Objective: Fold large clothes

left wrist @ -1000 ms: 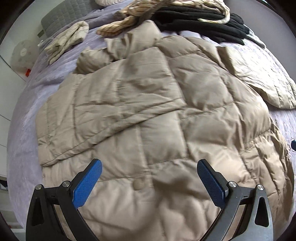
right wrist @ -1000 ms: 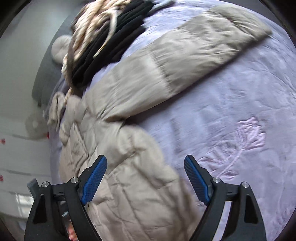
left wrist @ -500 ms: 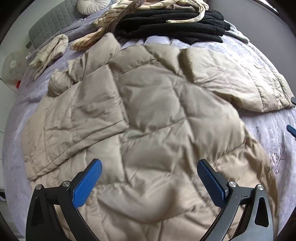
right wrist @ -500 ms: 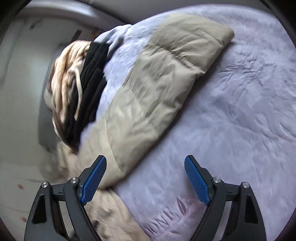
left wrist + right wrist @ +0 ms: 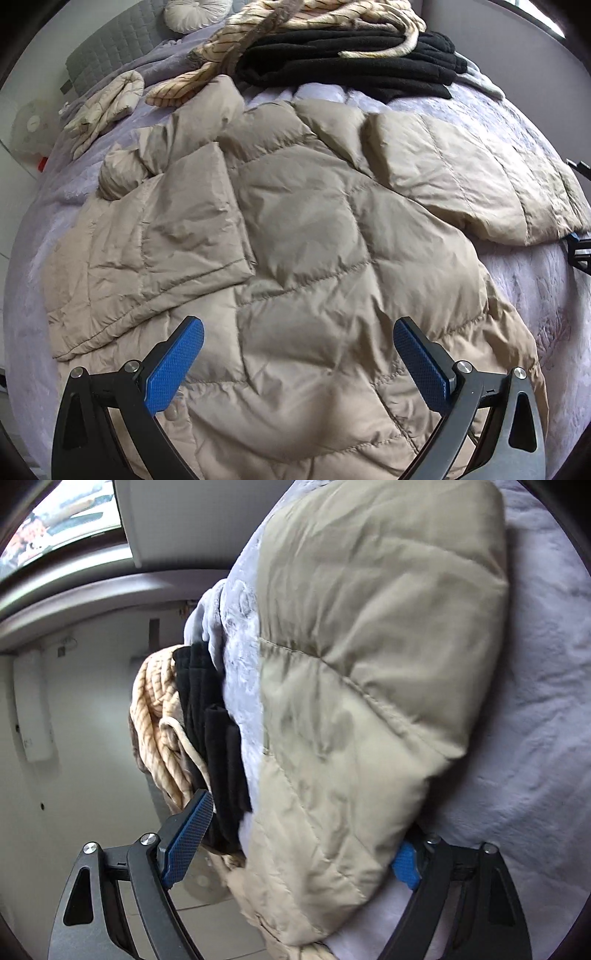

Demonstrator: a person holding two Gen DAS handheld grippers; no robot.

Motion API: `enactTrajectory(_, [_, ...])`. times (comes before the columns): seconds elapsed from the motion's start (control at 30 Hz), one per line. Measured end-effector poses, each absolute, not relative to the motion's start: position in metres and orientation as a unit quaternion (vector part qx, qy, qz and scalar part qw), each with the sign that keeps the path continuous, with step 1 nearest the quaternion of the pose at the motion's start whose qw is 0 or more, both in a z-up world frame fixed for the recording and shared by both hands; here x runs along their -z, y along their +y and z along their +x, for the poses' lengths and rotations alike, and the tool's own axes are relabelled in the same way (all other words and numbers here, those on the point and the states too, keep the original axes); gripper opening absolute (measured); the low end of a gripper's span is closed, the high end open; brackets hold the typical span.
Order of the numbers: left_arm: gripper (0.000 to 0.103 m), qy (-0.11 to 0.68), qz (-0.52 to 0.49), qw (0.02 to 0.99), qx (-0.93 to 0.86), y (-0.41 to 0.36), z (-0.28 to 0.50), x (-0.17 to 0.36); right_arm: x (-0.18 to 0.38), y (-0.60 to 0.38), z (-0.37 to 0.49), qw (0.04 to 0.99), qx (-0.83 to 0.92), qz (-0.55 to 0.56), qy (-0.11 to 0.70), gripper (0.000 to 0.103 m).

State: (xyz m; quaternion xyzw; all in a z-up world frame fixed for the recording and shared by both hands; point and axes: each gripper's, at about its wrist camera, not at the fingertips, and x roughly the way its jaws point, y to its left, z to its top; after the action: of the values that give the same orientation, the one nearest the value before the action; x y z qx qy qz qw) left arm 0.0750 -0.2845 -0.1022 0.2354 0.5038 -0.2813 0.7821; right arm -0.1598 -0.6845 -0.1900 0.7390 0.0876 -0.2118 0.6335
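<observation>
**Inspector A:** Largest first. The bed (image 5: 33,229), under a lavender plush cover, carries everything. The beige quilted puffer jacket (image 5: 314,251) lies spread across its middle and reaches the near edge. One sleeve is folded in over the body on the left; the other sleeve (image 5: 476,184) stretches out toward the bed's right edge.

**Inspector B:** Open room?

**Inspector A:** Bare cover shows along the left edge and at the near right corner. The far end is taken up: a pile of black clothes (image 5: 351,66) with a cream striped garment (image 5: 325,18) draped over it, just past the jacket's collar. A smaller cream quilted piece (image 5: 107,107) lies near the far left corner, and a round cushion (image 5: 195,13) sits against the grey headboard (image 5: 107,51).

**Inspector B:** Grippers?

**Inspector A:** The left gripper (image 5: 299,362) hangs over the jacket's lower hem, its jaws wide apart and holding nothing. The right gripper (image 5: 291,838) is at the outstretched sleeve, jaws also spread wide. The sleeve sits between them, covering most of the right finger (image 5: 404,864); the left finger (image 5: 188,834) stands clear of it. It has not closed on the fabric.
</observation>
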Motion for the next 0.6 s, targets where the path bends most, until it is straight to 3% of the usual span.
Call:
enactTrajectory(0.07, [0.103,0.503,0.228,0.786,0.277,-0.281,0.08,0.099,0.19,-0.686,-0.153,0.624,0.212,0.746,0.099,0.029])
enactTrajectory(0.13, [0.103,0.499,0.222,0.792,0.272,-0.275,0.085,0.096,0.189,-0.686,-0.149,0.618,0.22,0.748,0.107,0.009])
enactTrajectory(0.4, [0.103,0.487,0.199,0.813,0.25,-0.243,0.111,0.084,0.123,-0.67,-0.105,0.705,0.223,0.659,0.139,0.006])
enactTrajectory(0.6, [0.103,0.489,0.176,0.824,0.227,-0.208,0.139,0.078,0.045,-0.614,-0.016,0.813,0.219,0.489,0.227,0.006])
